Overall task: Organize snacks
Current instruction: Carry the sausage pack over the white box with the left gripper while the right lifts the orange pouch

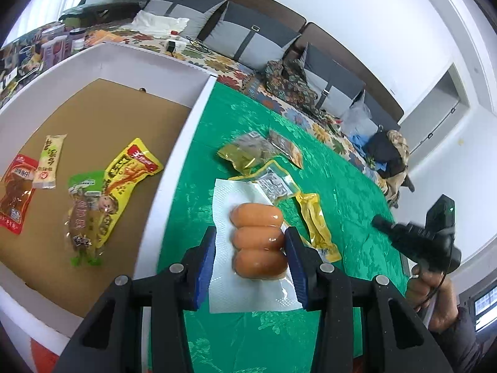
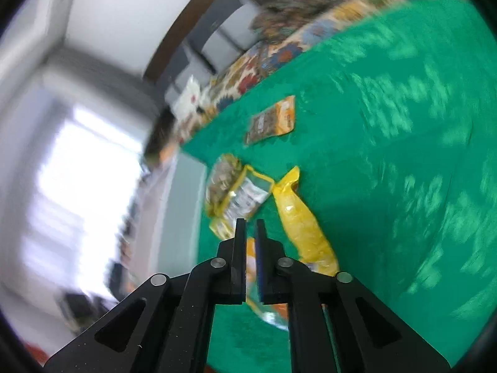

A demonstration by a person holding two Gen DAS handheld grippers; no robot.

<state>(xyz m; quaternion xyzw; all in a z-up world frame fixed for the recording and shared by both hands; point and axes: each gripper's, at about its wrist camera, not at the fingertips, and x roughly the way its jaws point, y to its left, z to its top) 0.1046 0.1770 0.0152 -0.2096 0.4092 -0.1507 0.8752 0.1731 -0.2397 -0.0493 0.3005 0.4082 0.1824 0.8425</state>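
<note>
A clear vacuum pack of three orange sausages (image 1: 259, 244) lies on the green tablecloth (image 1: 341, 186). My left gripper (image 1: 250, 239) is open with its blue-padded fingers on either side of the pack, right pad close to it. More snack packets (image 1: 261, 152) and a long yellow packet (image 1: 316, 227) lie just beyond. My right gripper (image 2: 250, 227) is nearly shut and empty, above the cloth near the yellow packet (image 2: 303, 227) and other packets (image 2: 239, 192). It also shows in the left wrist view (image 1: 413, 236), held by a hand at the right.
A white box (image 1: 174, 171) with a brown cardboard floor stands to the left and holds several snack packets (image 1: 93, 205). A sofa with a floral cover and grey cushions (image 1: 248, 37) runs behind the table. The right wrist view is motion-blurred.
</note>
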